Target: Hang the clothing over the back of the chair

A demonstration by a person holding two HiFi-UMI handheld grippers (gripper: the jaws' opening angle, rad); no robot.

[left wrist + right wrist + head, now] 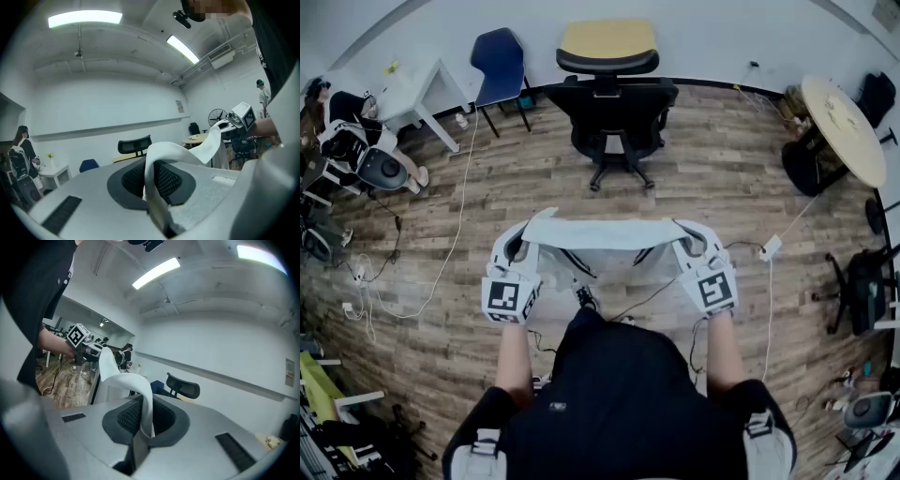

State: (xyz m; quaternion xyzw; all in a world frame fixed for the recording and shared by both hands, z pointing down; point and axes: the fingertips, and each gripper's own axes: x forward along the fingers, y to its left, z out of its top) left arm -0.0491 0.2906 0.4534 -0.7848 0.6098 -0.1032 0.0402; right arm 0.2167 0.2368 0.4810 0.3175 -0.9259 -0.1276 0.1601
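A white piece of clothing [595, 234] is stretched flat between my two grippers, in front of my body and above the wooden floor. My left gripper [523, 240] is shut on its left edge; in the left gripper view the cloth [178, 152] runs out of the shut left gripper [157, 190] toward the other hand. My right gripper [686, 238] is shut on the right edge, where the cloth [126, 380] rises from the shut right gripper [140, 430]. The black office chair [614, 112] stands ahead of me, some way beyond the cloth, also seen as the chair [135, 145] and the chair [183, 387].
A yellow-topped table [607, 37] stands behind the chair by the wall. A blue chair [500, 61] and a white table [417, 94] are at the back left, with a seated person [352, 131]. A round table [844, 127] stands right. Cables [450, 234] cross the floor.
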